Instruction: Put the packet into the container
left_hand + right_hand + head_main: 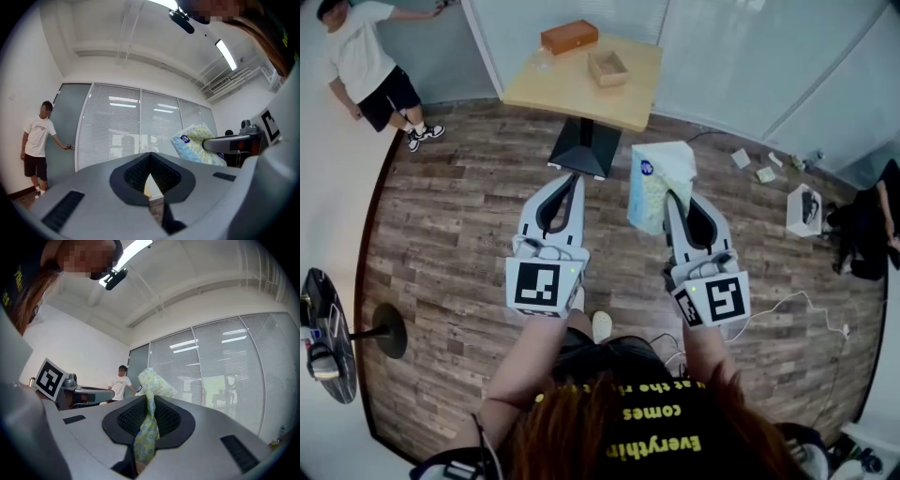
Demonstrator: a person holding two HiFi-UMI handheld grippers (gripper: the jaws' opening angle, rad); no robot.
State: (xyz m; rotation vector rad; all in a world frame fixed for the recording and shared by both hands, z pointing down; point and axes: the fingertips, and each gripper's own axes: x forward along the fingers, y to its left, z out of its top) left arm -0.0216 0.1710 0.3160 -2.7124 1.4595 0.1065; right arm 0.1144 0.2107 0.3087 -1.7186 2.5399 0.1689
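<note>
Fingers (180, 423) of right gripper (677, 202) clamp the packet (659, 183); left gripper (569, 181) closed, empty.
Carrying step, by judgement; next, reach container (607, 67) on table (546, 89).

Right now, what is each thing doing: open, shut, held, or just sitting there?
Tissue packet: pinched by one edge, held up in the air.
Right gripper: jaws shut on the tissue packet.
Left gripper: jaws shut, nothing in them.
Container: open on top, sitting on the table, packet not yet inside.
Brown box: looks closed, lying on the table.
</note>
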